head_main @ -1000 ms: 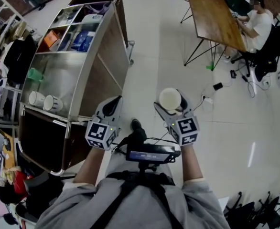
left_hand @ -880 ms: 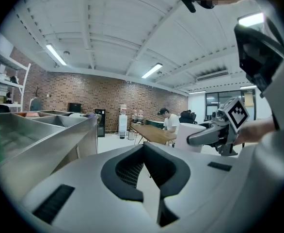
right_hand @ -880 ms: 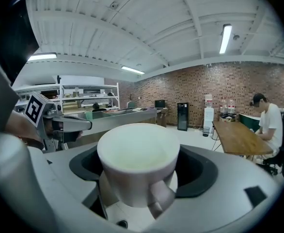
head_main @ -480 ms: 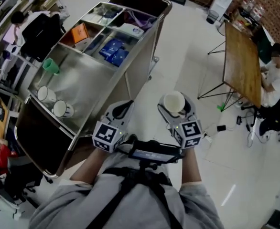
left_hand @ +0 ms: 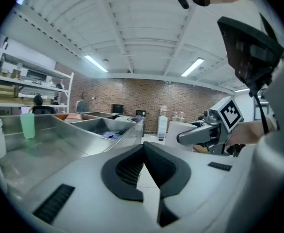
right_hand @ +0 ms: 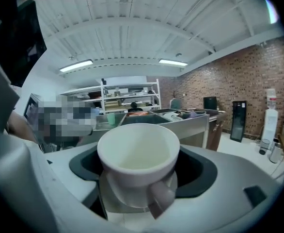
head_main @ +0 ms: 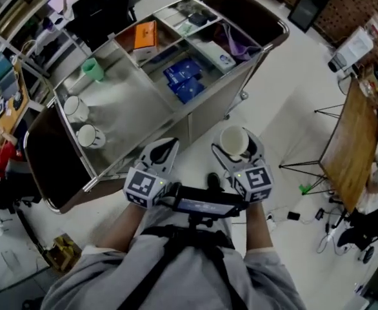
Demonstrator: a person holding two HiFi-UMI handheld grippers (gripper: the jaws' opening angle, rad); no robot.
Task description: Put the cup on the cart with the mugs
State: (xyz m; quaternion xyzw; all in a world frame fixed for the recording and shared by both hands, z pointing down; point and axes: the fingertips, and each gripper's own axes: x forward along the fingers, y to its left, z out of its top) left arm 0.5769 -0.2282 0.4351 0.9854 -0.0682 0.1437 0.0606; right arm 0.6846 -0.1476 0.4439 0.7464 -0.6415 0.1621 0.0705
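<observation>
A white cup (head_main: pixel 233 141) with a handle sits upright between the jaws of my right gripper (head_main: pixel 235 148), which is shut on it; in the right gripper view the cup (right_hand: pixel 138 154) fills the middle. My left gripper (head_main: pixel 162 152) is beside it, shut and empty, its dark pads (left_hand: pixel 154 166) meeting at the tip. The steel cart (head_main: pixel 134 102) stands just ahead and to the left of both grippers. Two white mugs (head_main: pixel 77 108) (head_main: pixel 89 136) lie on the cart's near left tray, with a green cup (head_main: pixel 93 68) further back.
The cart's far bins hold an orange box (head_main: pixel 145 35), blue packets (head_main: pixel 185 79) and a purple item (head_main: pixel 235 41). A wooden table (head_main: pixel 355 141) stands to the right, with cluttered shelves (head_main: pixel 8 76) left of the cart. White floor lies between cart and table.
Both grippers have swung left across the floor, so the cart now lies straight ahead of them instead of off to the left. The cup stays in the right gripper.
</observation>
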